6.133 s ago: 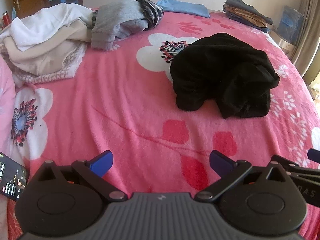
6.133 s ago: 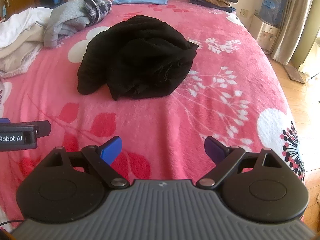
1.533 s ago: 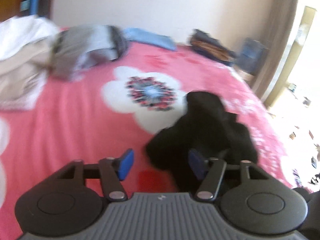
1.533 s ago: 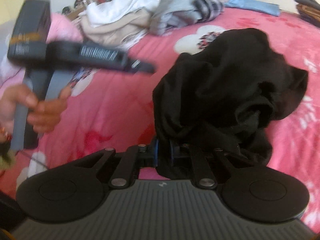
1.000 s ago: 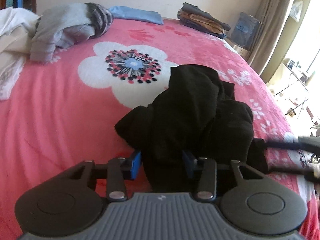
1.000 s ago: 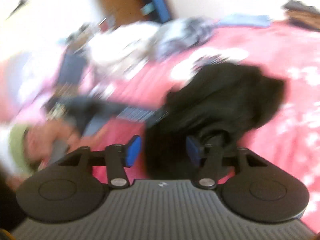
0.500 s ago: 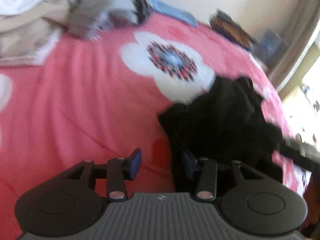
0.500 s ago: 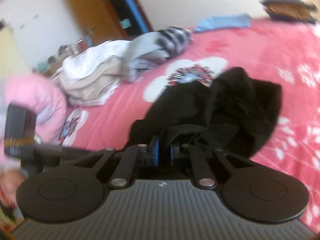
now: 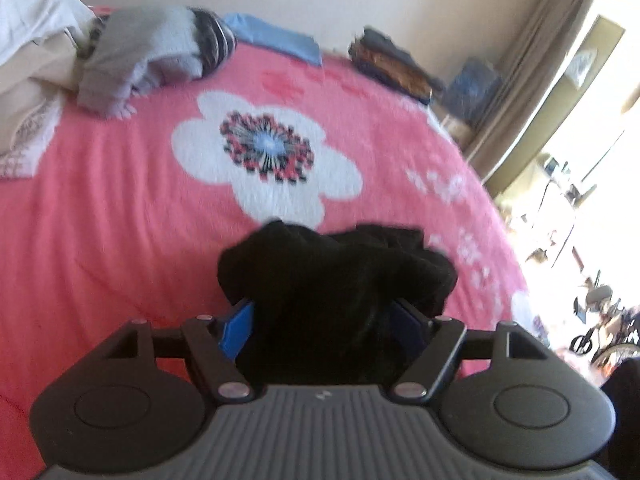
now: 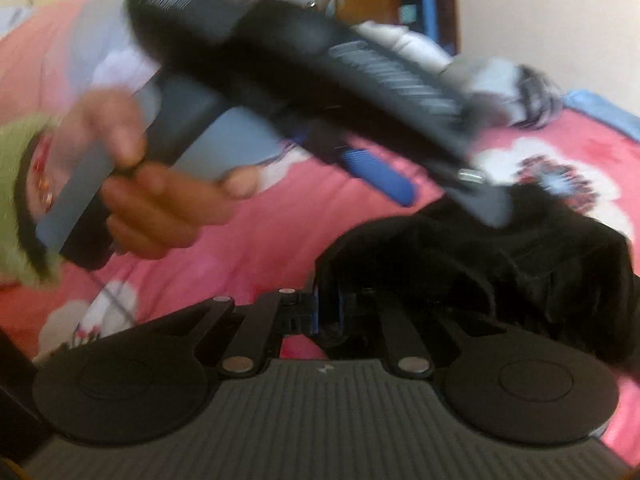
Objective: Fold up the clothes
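Left wrist view: black garment (image 9: 336, 292) bunched on the near-right of the pink bedspread (image 9: 120, 216), soft, limp, light; grab a hem or edge, not the bulk. Left gripper (image 9: 326, 326) jaws have just been opening, spread around cloth. Right gripper (image 10: 328, 312) pinches a fold.

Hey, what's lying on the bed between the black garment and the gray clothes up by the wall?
Only bare pink bedspread with its white flower print separates the black garment from the gray clothes, in the left wrist view.

Pink bed (image 9: 120, 216) — black garment (image 9: 332, 280); grey clothes (image 9: 144, 56).
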Demonstrator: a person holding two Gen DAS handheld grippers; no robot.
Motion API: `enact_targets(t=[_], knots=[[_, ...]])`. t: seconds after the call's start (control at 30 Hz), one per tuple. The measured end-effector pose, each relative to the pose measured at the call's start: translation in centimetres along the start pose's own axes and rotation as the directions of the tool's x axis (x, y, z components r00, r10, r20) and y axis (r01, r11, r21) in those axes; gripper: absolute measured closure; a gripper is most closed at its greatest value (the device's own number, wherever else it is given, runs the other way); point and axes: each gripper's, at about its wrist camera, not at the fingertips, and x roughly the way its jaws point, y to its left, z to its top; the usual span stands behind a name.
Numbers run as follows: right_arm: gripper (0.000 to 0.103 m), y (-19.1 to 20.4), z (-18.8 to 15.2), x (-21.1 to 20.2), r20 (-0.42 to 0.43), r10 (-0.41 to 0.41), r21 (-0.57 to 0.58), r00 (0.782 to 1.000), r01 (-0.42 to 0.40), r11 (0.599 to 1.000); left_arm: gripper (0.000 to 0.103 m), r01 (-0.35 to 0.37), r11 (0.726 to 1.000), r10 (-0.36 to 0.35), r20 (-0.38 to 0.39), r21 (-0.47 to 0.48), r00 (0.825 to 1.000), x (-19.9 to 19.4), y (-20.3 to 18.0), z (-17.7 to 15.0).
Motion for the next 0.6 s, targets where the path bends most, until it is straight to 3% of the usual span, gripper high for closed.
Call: enact_targets(t=[0.07, 0.1, 0.2, 0.37, 0.5, 0.6], knots=[[0.089, 0.9, -0.2, 0.4, -0.043, 0.028, -0.013, 0.999, -0.029, 0.999, 0.028, -0.023, 1.0, 0.024, -0.016, 0.018, 1.0, 0.4, 0.0, -0.4], [0.079, 1.2, -0.2, 0.4, -0.058, 0.034, -0.022, 0.998, -0.035, 0.999, 0.028, -0.025, 0.999, 0.025, -0.017, 0.021, 1.0, 0.5, 0.1, -0.5], [0.062, 1.3, -0.5, -1.4, -0.05, 0.032, -0.039, 0.998, -0.034, 0.999, 0.028, -0.016, 0.999, 0.016, -0.009, 0.028, 1.0, 0.2, 0.6, -0.7], [0.061, -1.8, -0.3, -6.0, 0.014, 0.021, 0.073, 1.0, -0.022, 0.997, 0.028, -0.003, 0.995, 0.003, 0.006, 0.103, 1.0, -0.7, 0.2, -1.2], [0.059, -5.3, 0.6, -8.6, 0.063, -0.105, 0.179, 0.992, 0.092, 0.979, 0.028, 0.003, 0.992, -0.003, 0.003, 0.127, 1.0, -1.0, -0.1, -1.9], [0.059, -6.9, 0.2, -8.6, 0.039, -0.272, 0.139, 0.961, 0.264, 0.954, 0.028, -0.024, 0.989, 0.026, -0.008, 0.143, 1.0, -0.8, -0.2, -2.2]])
